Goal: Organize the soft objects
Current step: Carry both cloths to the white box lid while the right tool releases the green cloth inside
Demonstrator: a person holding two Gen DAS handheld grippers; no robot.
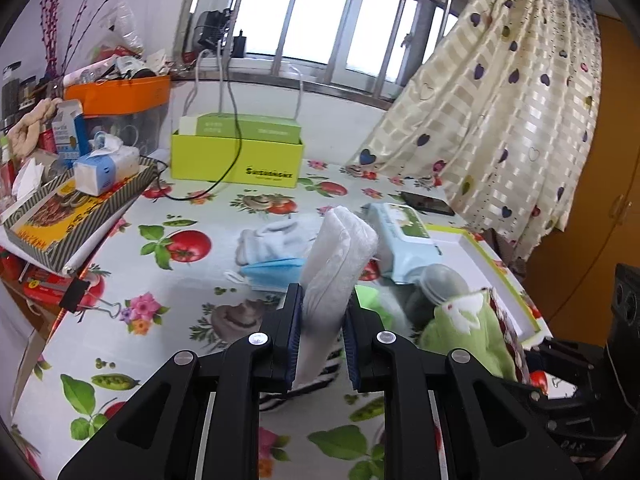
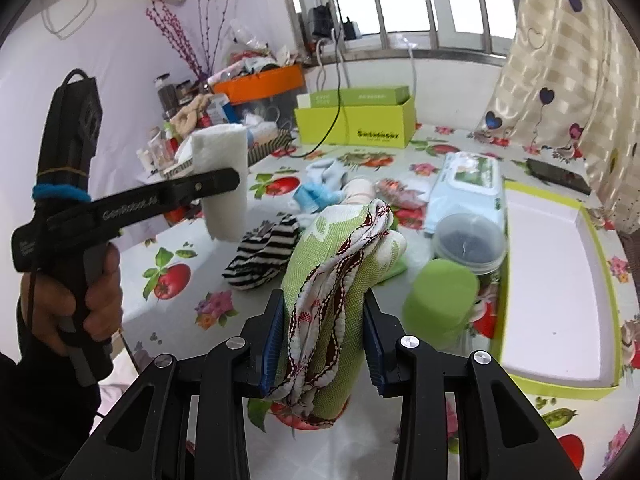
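Closest to us, the left gripper [image 1: 322,312] clamps a folded white cloth [image 1: 336,256], which stands up between its blue pads [image 1: 295,320], lifted off the table. Our right gripper [image 2: 324,328] is likewise closed on a green patterned cloth [image 2: 340,264] with red-and-white trim that fills the gap between its fingers and droops below them. We work over a table [image 1: 132,344] covered in an oilcloth printed with tomatoes, peas and flowers, beneath a barred window [image 1: 332,20], with a heart-print curtain [image 1: 512,112] at the right. Well apart from our fingers lie a striped sock [image 2: 264,256], a blue face mask [image 1: 272,272], a wet-wipes pack [image 2: 468,188] and a white tray [image 2: 556,280] with a lime rim. We read "GenRobot.AI" on the left gripper's side in the right view; the lime box [image 1: 236,160] bears lettering too small to read.
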